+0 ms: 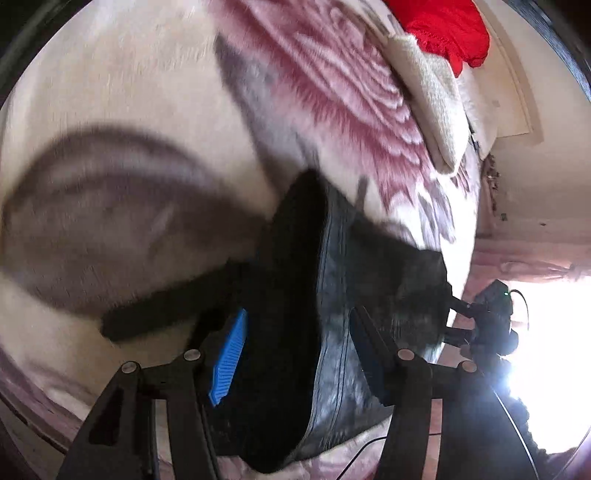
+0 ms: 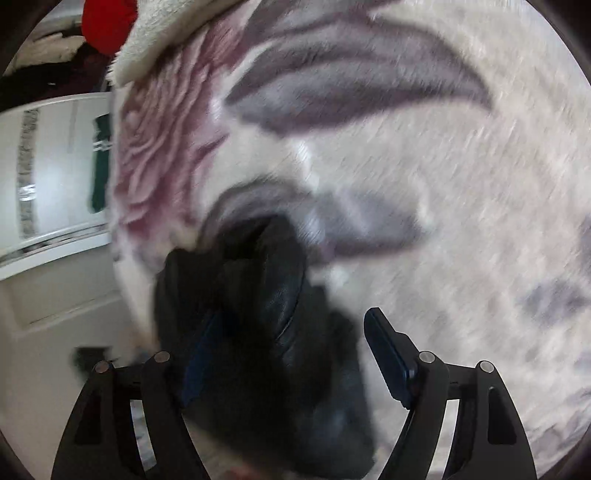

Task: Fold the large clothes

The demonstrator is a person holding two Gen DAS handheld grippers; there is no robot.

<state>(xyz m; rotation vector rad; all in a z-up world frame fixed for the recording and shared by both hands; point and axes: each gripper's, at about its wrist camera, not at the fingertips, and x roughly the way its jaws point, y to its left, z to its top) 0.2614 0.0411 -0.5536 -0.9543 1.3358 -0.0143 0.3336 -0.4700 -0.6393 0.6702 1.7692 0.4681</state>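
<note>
Floral plush blanket [image 1: 332, 85] over bed, white cabinet [image 2: 55, 155], glaring bright window [image 1: 546, 350]

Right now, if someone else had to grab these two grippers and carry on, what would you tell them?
Left gripper: open, nothing clamped; the black garment lies between and under its fingers.
Right gripper: open wide, the same garment below it, not gripped.
The garment lies bunched on the floral blanket, with a seam showing. A cream towel and a red cloth lie at the far edge.
Done: cannot tell from the blurred views.
Left: probably grip the garment again, finish the fold and flatten it.
</note>
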